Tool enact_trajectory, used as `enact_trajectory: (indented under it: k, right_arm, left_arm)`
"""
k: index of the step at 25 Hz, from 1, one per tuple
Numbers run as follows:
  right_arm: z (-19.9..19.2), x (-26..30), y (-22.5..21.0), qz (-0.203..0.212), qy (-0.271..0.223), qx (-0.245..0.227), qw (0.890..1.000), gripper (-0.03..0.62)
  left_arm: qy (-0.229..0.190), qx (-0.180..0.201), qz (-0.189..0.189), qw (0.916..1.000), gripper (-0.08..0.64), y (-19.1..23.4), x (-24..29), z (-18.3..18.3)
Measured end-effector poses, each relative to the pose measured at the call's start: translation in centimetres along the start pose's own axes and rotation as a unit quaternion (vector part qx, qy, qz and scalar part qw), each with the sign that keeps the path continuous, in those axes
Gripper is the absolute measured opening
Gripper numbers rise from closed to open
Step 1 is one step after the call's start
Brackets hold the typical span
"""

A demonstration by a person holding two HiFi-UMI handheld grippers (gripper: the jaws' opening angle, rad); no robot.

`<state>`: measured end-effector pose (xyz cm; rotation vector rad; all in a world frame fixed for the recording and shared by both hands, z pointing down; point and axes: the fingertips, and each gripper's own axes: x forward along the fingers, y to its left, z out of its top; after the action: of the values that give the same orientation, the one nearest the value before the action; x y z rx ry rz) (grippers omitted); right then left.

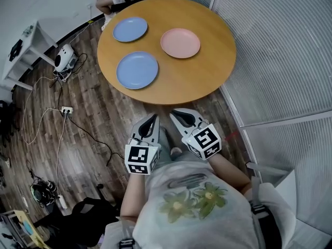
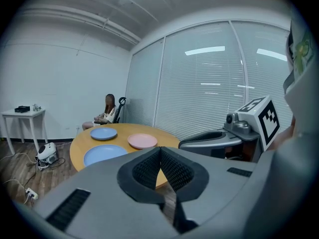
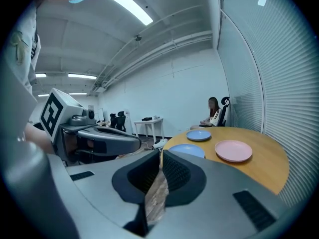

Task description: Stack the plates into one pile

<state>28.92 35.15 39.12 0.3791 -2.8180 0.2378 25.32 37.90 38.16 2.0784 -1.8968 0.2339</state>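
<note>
Round table (image 1: 207, 61) ahead; left hand-held gripper (image 1: 152, 121), right hand-held gripper (image 1: 179, 116) abreast, pointing slightly down, jaws together.

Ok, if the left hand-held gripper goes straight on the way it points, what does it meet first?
Probably the near rim of the round wooden table, just ahead of the left hand-held gripper; beyond that lies the nearer round blue plate. Height is unclear.
</note>
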Motion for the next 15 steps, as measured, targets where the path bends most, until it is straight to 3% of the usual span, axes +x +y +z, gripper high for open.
enact_trajectory:
  k: [15]
  right_arm:
    - [3.4,10.8,-9.2,-0.044,0.012,0.008,0.999,0.047]
  left_arm:
    - [0.011,0.018,-0.038,0.9991,0.018,10.7,10.7,4.3]
